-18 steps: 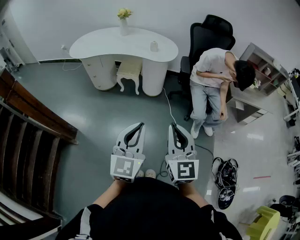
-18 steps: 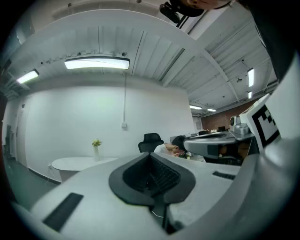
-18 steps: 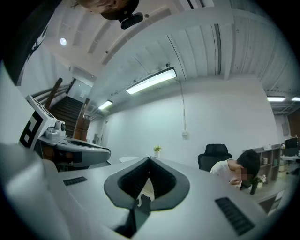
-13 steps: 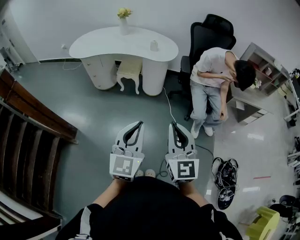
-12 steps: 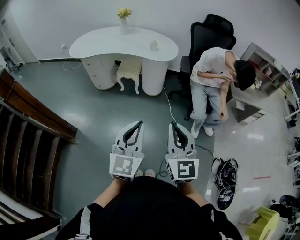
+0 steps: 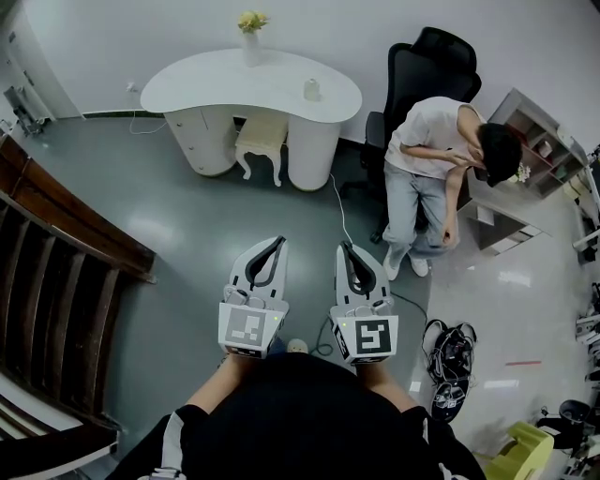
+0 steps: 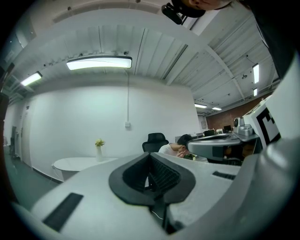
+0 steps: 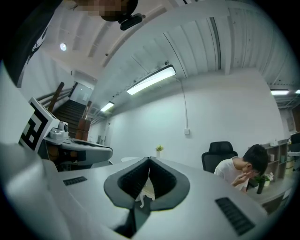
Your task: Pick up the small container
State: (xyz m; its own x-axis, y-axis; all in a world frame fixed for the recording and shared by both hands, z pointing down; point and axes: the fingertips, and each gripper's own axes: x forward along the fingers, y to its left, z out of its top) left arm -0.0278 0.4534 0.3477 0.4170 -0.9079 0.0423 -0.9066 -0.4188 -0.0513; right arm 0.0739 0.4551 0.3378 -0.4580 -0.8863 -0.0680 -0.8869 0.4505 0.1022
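The small container is a pale little jar on the white curved table across the room, near the table's right end. A vase with yellow flowers stands at the table's back edge. My left gripper and right gripper are held side by side in front of my body, far from the table, both shut with nothing between the jaws. In the left gripper view the left gripper points toward the table. In the right gripper view the right gripper is shut too.
A white stool stands under the table. A person sits bent forward on a black office chair at the right. A wooden staircase runs along the left. A cable and a dark bag lie on the floor.
The head view has shifted a little, so the table and the seated person sit slightly lower in the frame. Both grippers keep the same pose, shut.
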